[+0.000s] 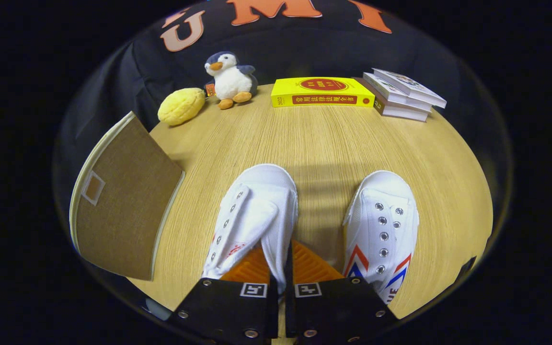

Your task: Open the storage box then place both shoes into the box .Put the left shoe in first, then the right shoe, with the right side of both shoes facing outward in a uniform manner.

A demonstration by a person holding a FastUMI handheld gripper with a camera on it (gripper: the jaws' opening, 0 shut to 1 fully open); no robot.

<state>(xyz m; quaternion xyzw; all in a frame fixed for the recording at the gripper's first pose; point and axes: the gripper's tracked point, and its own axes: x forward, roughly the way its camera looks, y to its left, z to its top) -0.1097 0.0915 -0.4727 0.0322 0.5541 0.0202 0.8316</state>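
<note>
Claw [283, 268] nearly closed, we pinch the left shoe's [252, 215] side wall, its long axis running ahead, storage box [122, 196] at frame left.

a staged recording booth dressed like a home: black cloth wall behind a round wood-grain worktop [324, 143], set with a plush penguin [230, 79], a yellow plush bun [181, 106] and a few stacked books [403, 93].
</note>
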